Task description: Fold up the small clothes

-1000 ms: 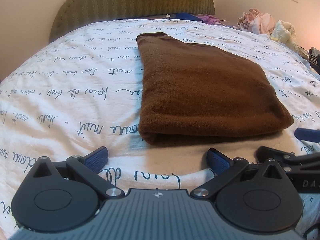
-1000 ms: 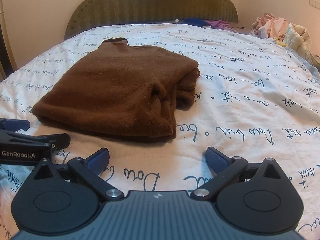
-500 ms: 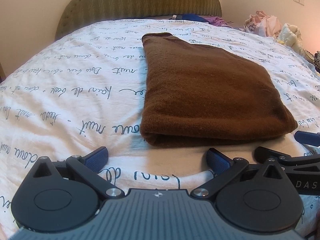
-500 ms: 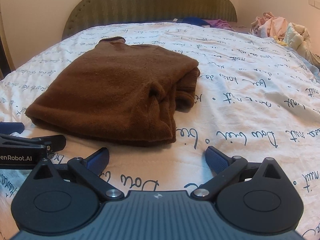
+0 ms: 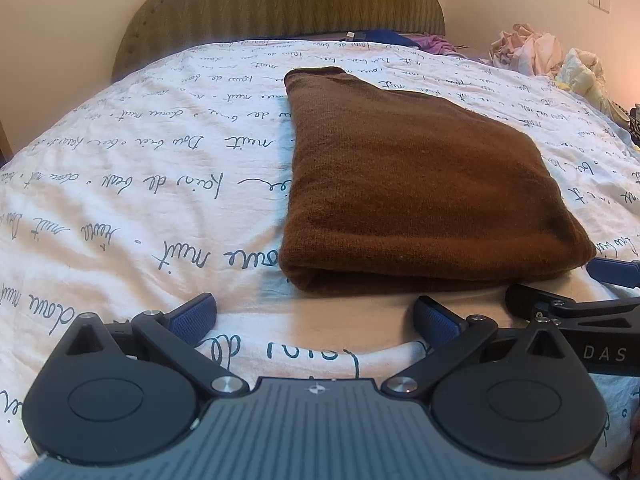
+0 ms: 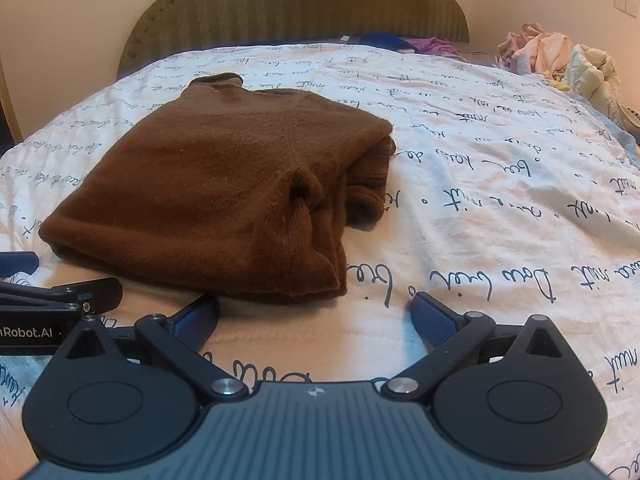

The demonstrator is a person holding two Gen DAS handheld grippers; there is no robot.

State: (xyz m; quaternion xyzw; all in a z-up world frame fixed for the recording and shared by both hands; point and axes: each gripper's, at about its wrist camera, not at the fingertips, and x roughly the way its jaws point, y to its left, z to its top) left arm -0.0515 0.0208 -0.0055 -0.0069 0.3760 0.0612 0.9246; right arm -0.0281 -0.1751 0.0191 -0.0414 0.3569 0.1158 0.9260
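Sweater (image 6: 224,184) tucked sleeve cuff seen only from right view, left tongs (image 5: 316,316) spread, right tongs (image 6: 316,316) spread

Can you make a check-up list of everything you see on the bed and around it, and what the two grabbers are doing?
Surface: bedspread, white with handwriting print, a little wrinkled.
Job's things: brown sweater, folded flat on the bedspread, collar toward the headboard; a cuff pokes out on its right side.
Clutter: pile of clothes at the far right; blue and purple cloth by the headboard.
Grippers: left gripper open, holding nothing, just short of the sweater's near edge; right gripper open, holding nothing, near the sweater's right corner.
Cables: nothing seen.
Surroundings: cream wall with switches.
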